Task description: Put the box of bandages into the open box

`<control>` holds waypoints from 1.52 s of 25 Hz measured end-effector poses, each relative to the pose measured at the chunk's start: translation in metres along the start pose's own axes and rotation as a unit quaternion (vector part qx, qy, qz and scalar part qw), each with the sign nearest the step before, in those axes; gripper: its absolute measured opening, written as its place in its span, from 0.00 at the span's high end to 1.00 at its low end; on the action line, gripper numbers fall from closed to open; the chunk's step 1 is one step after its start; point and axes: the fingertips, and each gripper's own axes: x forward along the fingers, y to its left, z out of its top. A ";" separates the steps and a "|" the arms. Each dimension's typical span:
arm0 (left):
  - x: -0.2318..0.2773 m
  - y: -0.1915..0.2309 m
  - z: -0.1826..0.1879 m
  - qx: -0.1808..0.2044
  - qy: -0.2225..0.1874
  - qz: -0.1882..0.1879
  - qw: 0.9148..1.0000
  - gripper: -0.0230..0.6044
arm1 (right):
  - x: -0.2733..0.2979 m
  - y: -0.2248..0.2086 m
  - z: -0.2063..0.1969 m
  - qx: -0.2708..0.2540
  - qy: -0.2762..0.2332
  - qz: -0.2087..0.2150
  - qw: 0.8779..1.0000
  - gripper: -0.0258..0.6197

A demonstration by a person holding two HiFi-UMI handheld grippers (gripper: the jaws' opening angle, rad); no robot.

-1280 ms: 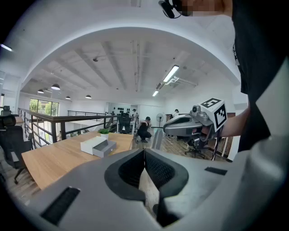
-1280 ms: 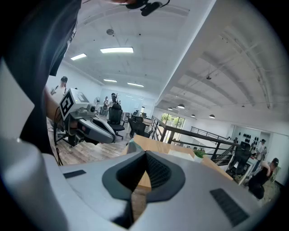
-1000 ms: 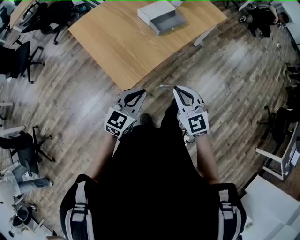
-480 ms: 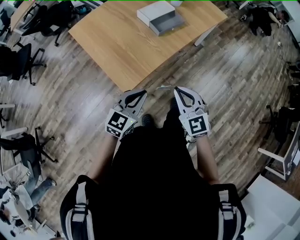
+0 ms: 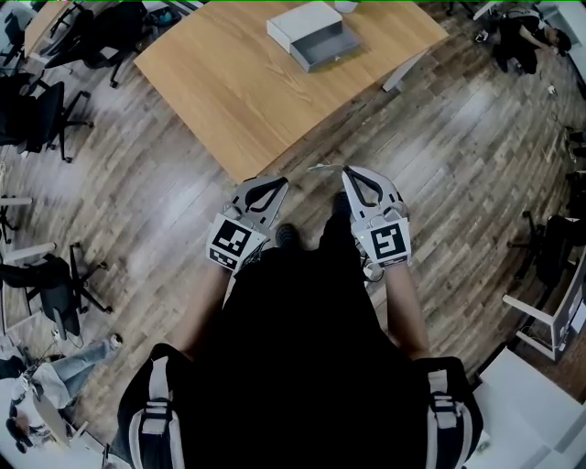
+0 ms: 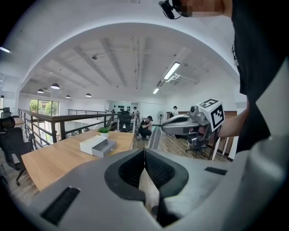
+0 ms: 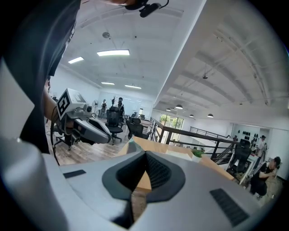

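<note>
Job so far: nothing is done yet. No box is picked up, so I think the whole job is left.
Left side: the left gripper (image 5: 272, 185) is close to the person's body. Its fingers are together and hold nothing.
Right side: the right gripper (image 5: 355, 179) is the same, with its fingers together on nothing.
On the table: the grey open box (image 5: 330, 44) sits at the far end of the table (image 5: 229, 82). A white box (image 5: 302, 20) touches it.
Bandages: the white box may be the box of bandages. I cannot tell for sure.
Gap: both boxes are well apart from the fingers, with bare table and wooden floor (image 5: 439, 137) between.
</note>
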 end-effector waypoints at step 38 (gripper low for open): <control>0.129 0.020 0.051 -0.022 0.009 0.104 0.994 0.93 | 0.043 -0.152 -0.017 -0.003 -0.034 0.096 0.995 0.92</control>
